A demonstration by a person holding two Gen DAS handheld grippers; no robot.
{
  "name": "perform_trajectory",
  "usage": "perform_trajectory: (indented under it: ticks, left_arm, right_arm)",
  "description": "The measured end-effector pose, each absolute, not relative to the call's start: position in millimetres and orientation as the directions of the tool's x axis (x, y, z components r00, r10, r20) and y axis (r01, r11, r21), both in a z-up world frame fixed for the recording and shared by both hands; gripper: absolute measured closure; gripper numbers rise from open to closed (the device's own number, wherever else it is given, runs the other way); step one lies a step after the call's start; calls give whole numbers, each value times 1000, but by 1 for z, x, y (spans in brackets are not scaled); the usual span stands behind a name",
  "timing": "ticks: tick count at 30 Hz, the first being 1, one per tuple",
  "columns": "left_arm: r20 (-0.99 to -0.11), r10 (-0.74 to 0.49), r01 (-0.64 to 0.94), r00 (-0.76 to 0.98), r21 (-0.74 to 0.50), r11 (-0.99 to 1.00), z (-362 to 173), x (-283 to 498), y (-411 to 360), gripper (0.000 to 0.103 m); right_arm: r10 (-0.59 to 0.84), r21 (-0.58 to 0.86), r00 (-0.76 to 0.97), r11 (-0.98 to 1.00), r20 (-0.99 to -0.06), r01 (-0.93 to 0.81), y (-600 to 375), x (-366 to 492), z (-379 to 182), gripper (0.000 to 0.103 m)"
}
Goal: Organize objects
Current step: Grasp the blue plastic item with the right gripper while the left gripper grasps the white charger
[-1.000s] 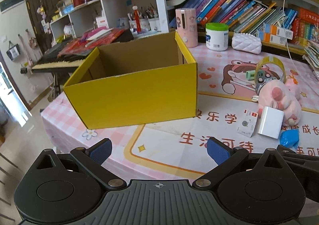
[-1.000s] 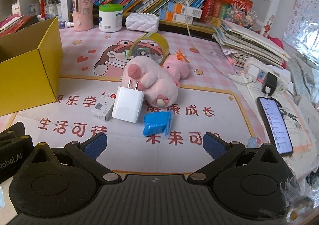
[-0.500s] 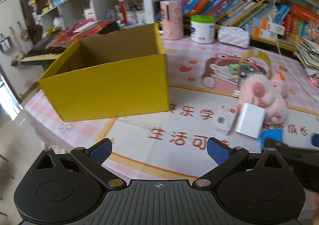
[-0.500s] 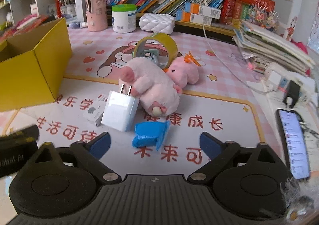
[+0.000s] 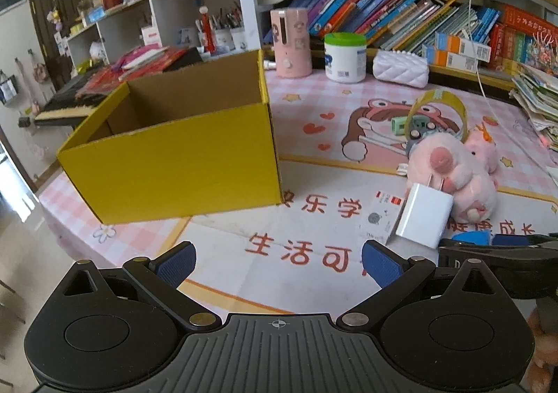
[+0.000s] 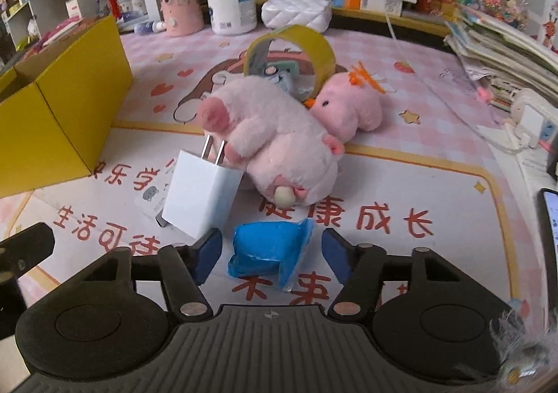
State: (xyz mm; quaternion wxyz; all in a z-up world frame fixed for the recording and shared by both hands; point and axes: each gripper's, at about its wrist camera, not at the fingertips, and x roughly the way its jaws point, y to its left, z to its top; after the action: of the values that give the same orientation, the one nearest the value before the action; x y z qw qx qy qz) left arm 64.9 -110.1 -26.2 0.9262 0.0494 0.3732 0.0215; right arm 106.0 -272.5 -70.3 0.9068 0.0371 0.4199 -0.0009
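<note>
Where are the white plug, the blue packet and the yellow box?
white plug [image 6: 200, 196]: right wrist view, front face.
blue packet [image 6: 268, 250]: right wrist view, middle of wrapper.
yellow box [image 5: 174, 166]: left wrist view, front wall.

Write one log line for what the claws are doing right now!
right claw: closing around blue cup, not gripping yet | left claw: open, empty | yellow box: looks empty

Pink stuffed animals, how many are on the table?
2. The big pig lies mid-table, leaning over the white charger. The smaller one lies just behind it, by the tape roll. Others could be hidden in the yellow box.
</note>
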Motion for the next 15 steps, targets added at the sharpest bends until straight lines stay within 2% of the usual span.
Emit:
perform_trajectory:
  ticks: [2,3,8,15]
  left_arm:
    - [-698,64,5,713,96,995,-27,67,-112,1]
    - [-700,55,11,712,90,996,-28,67,-114,1]
    - [-706,8,61,709,73,995,-30,74,-130,1]
    - [-713,-80,151,697,36,988,-35,91,-167,2]
  right_arm:
    - [40,69,638,997,-769,21,-275,108,-73,59]
    - [50,76,635,997,-771,14,-276,109,-73,61]
    - [61,101,682,995,-729,19,-293,103,-57,63]
    - [-24,77,737,992,-676,104,-330,90,-35,63]
